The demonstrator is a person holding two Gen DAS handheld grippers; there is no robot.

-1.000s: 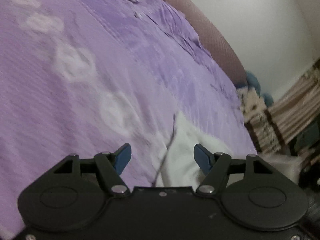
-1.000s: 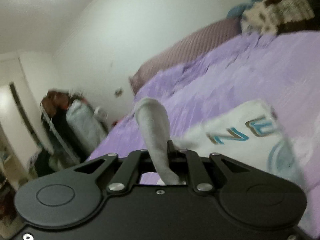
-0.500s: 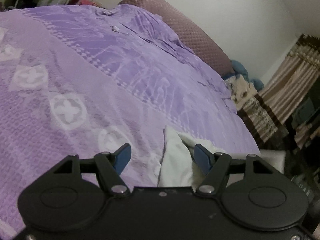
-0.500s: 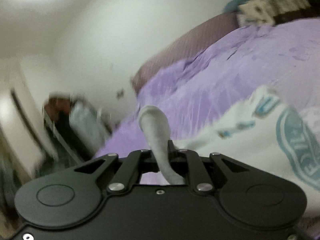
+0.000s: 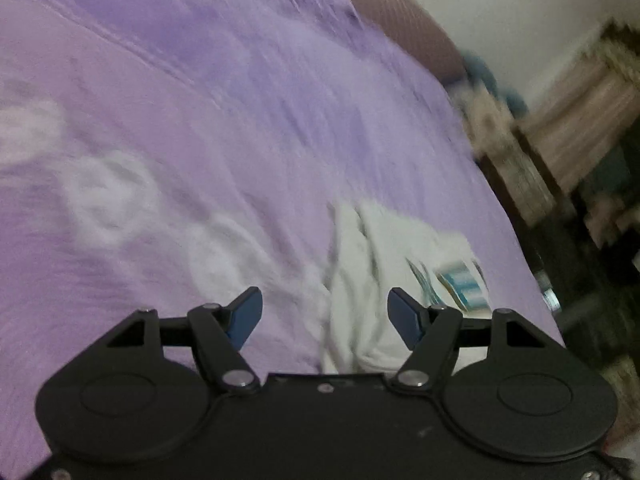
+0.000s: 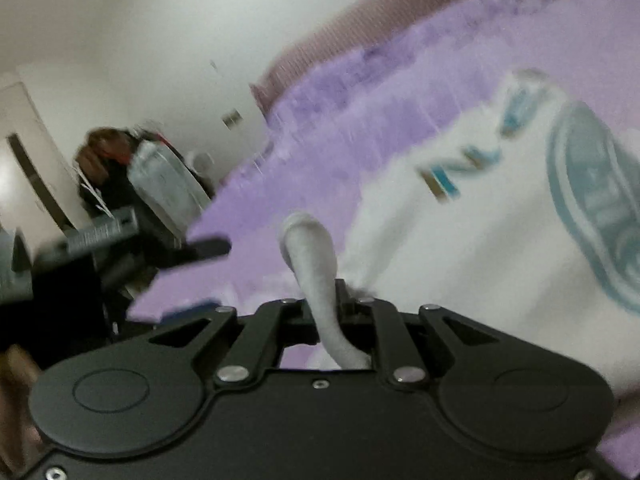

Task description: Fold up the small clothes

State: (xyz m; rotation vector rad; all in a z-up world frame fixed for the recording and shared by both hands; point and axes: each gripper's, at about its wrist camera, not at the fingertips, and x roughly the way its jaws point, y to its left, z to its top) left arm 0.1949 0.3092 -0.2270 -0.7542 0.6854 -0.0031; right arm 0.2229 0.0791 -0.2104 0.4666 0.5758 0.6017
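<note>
While the left gripper (image 5: 325, 312) is hovering with its blue pads (image 5: 245, 312) spread wide and holding nothing, the white garment (image 5: 368, 280) is lying crumpled on the purple bedspread (image 5: 200, 120), just beyond those pads. The right gripper (image 6: 326, 312) is pinching a grey-white fold of fabric (image 6: 316, 264) between closed fingers, with the garment's teal-printed panel spreading to its right.

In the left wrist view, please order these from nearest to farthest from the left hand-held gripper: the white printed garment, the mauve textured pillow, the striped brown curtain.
1. White printed garment: on the purple bedspread, between the open fingers of the left hand-held gripper.
2. Mauve textured pillow: at the bed's far end.
3. Striped brown curtain: far right, beyond the bed.
</note>
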